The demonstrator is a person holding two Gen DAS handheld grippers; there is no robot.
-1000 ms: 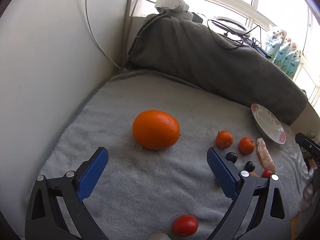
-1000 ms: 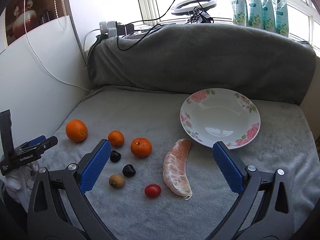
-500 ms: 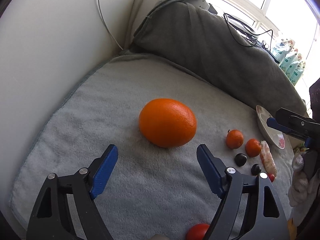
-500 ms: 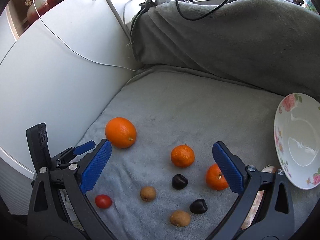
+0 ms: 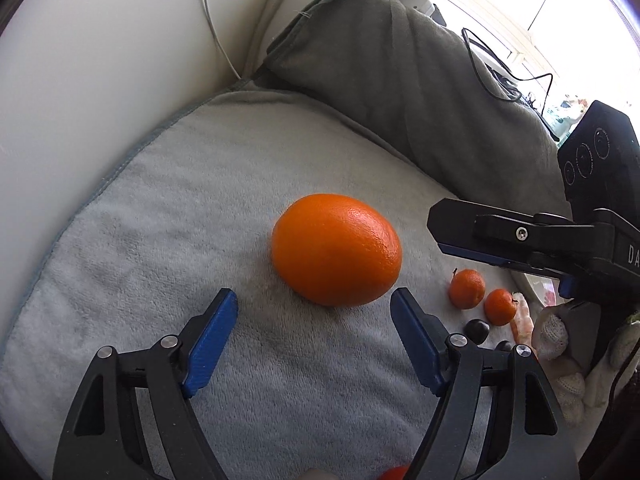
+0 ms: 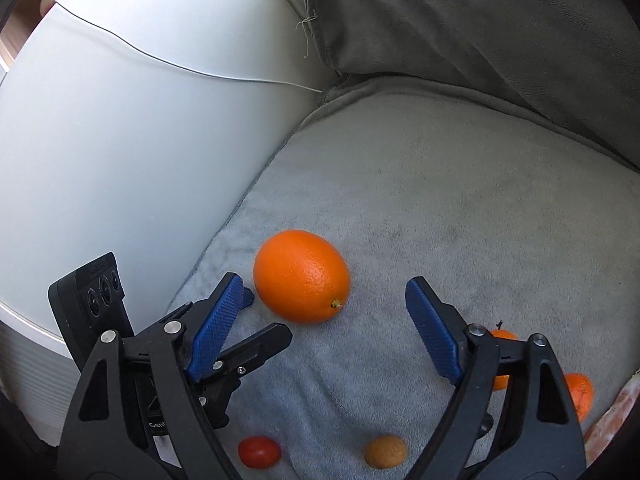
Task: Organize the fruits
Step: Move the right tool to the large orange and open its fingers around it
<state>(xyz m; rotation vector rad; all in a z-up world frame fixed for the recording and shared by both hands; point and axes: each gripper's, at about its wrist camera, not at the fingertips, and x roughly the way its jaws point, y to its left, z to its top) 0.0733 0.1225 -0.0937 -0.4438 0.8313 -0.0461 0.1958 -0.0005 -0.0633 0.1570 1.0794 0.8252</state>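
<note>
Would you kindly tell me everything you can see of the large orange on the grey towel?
The large orange is oval, bright and finely dimpled, with a small stem nub on one end. It looks whole and unpeeled, lying on its side on the grey towel, near the towel's edge by the white wall. Nothing else touches it: both hand-held grippers stand short of it with pads apart, and the smaller fruits lie off to one side.

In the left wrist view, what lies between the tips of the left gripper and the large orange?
Nothing but bare grey towel. In the left wrist view the left gripper stands open just short of the large orange, its pads not touching it.
</note>
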